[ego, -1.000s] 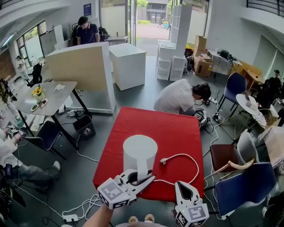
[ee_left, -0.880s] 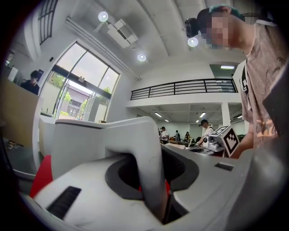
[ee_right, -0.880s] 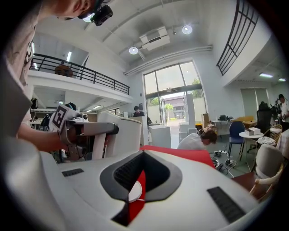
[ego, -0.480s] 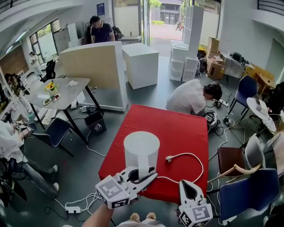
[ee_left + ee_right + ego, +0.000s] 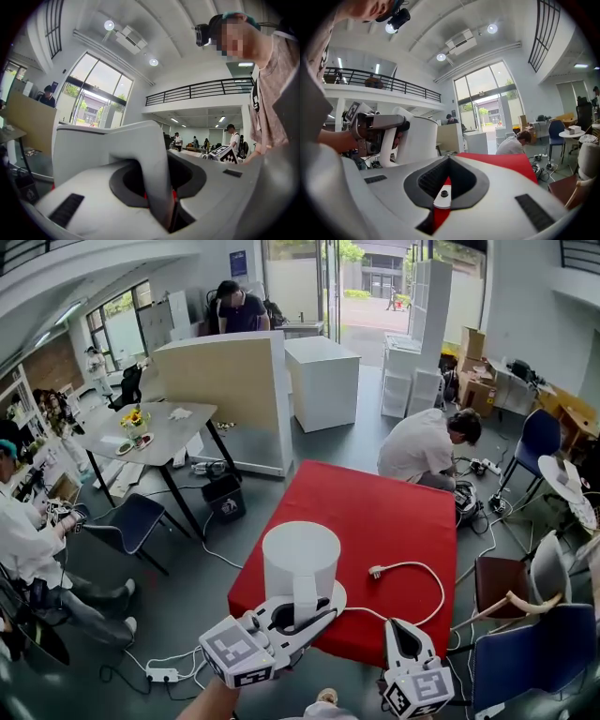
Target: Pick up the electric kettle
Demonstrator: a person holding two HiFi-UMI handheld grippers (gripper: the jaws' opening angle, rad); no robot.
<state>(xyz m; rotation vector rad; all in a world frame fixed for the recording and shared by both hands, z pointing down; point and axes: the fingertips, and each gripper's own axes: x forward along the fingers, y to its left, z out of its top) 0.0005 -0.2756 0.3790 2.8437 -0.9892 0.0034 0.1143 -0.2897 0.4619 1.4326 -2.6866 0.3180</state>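
**Left gripper clamped on kettle handle**

At the red table's near edge is the white kettle, its handle pinched between the left jaws. The right gripper waits beside it, jaws together and empty. The grasp looks done; next comes a steady lift, minding the cord.

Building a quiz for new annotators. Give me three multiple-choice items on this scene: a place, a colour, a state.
1. Where is the plug? A. hanging off the table's edge B. lying on the table, right of the kettle C. inside the kettle
2. The table's colour? A. red B. grey C. white
3. The left gripper is: A. open B. shut on the plug C. shut on the kettle's handle
Answers: B, the plug lies on the tabletop; A, the top is plainly red; C, the handle sits clamped between its jaws.
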